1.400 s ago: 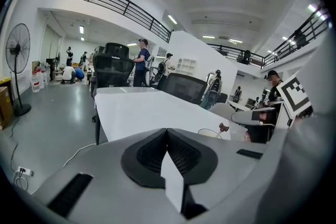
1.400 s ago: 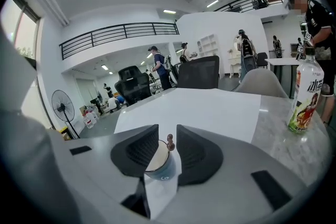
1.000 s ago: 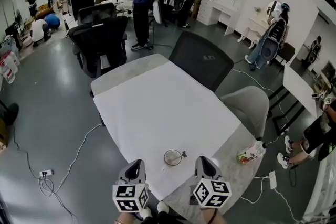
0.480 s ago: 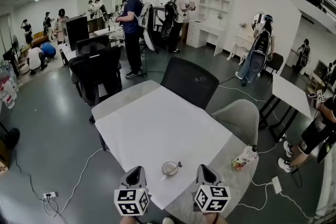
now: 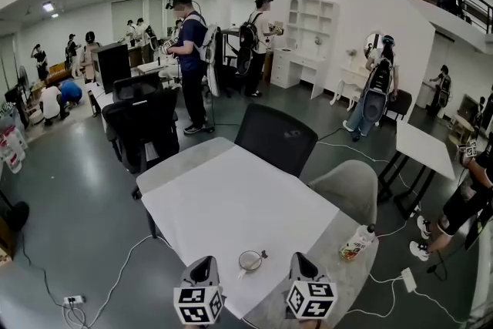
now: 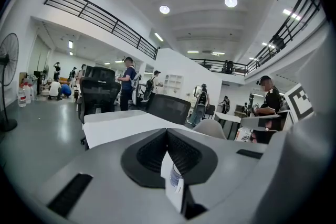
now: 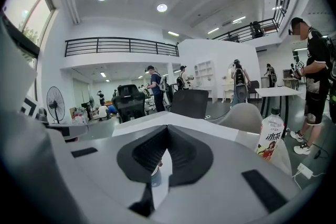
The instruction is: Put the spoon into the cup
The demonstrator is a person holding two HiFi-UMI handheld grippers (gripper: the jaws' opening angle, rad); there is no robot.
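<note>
Spoon (image 5: 263, 253) looks to sit in the cup (image 5: 251, 260) already, dark end poking over the right rim, but it's too small in the head view to be sure how deep it sits. Cup stands low centre of that frame, on the white tabletop (image 5: 231, 196) near its front edge. Left hand-held gripper (image 5: 203, 264) is at the cup's lower left and right hand-held gripper (image 5: 299, 260) at its lower right. Both are clenched with jaw tips meeting and nothing gripped, and neither touches the cup. Task reads as about done. Risk from here, as a guess: either closed hand-held gripper swinging inward could clip the cup or the sticking-out spoon end and tip it, with the table edge close. Bottle (image 5: 356, 243) stands on the grey strip further right, well apart from the cup. The head view alone gives the layout, cup between the two tools. The gripper views show what it can't, jaws shut at the tips and the cup glimpsed through the gap below them. The right gripper view also shows a small brownish bit above the cup, maybe the spoon.
</note>
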